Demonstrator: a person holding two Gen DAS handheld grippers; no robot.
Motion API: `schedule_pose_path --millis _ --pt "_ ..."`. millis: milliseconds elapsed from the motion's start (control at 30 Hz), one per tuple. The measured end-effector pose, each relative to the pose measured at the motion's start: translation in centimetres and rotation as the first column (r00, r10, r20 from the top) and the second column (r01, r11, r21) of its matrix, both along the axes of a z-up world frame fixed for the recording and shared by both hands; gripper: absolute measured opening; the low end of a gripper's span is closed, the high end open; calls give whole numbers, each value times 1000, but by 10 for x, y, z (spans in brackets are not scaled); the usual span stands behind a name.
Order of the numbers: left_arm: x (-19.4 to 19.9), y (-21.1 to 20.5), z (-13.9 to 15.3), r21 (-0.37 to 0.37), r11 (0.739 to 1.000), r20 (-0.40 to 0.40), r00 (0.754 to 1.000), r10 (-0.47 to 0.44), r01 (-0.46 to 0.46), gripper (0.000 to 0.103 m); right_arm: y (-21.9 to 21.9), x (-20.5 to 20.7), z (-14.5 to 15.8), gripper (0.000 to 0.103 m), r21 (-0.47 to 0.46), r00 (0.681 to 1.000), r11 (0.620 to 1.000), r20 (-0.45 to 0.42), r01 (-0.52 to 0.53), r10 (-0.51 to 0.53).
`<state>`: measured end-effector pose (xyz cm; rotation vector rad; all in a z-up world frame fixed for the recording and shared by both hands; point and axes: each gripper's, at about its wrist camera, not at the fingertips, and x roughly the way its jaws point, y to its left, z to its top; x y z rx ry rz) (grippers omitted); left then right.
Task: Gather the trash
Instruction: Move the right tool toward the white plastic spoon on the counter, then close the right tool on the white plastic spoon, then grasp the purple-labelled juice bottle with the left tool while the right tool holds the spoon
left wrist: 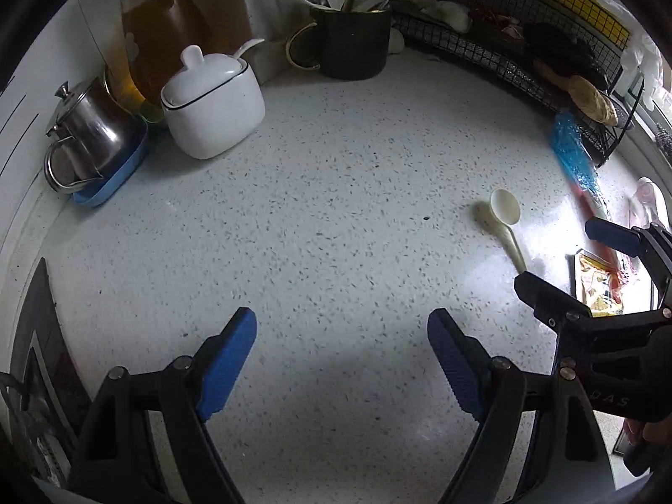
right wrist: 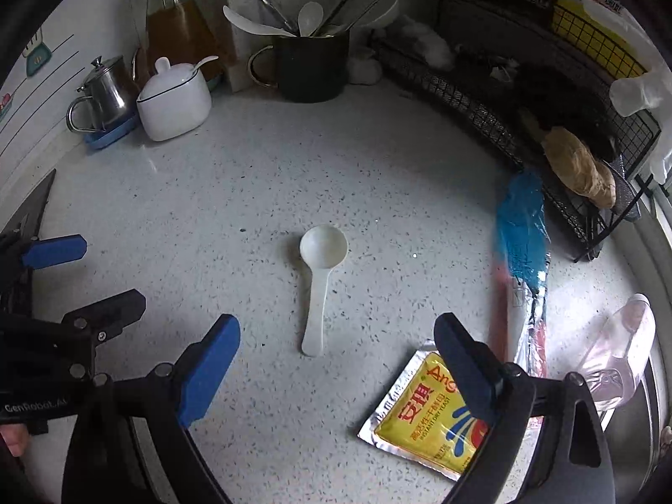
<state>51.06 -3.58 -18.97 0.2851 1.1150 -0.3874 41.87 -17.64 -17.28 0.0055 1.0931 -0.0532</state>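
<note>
Soft daylight from the right, glare on the countertop, edges fisheye-bent and dark.

The countertop is speckled, polished stone. The yeast sachet is glossy foil, the scoop matt white plastic, the teapot shiny steel.

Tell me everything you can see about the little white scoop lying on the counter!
The white scoop looks like thin, slightly see-through plastic. It has a round, deep bowl and a flat handle that widens a little at its rounded end. It lies flat and empty on the speckled counter, bowl up, handle pointing toward the right tongs. Nothing else touches it. The yellow packet lies apart on its right.
</note>
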Motion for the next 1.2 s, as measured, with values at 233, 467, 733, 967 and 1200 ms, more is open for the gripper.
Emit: schedule_pose_path --millis 233,467,733,967,1200 --pt "28 9 -16 0 1000 -29 1000 -6 6 82 6 28 -16 93 8 999 1000 -45 16 -15" --pt "41 6 -20 -13 1000 -42 999 -21 20 82 3 39 -19 72 45 997 999 -80 18 -14" --pt "43 -1 -18 -24 998 -52 997 -54 53 83 -2 26 -10 28 50 997 998 -68 31 -27" --pt "31 -23 -9 -21 992 -47 991 -123 122 83 -13 14 -5 10 87 995 994 -81 66 -59" --pt "8 -67 21 -55 969 -6 971 -240 239 83 -49 -16 24 10 98 986 981 -15 169 -168"
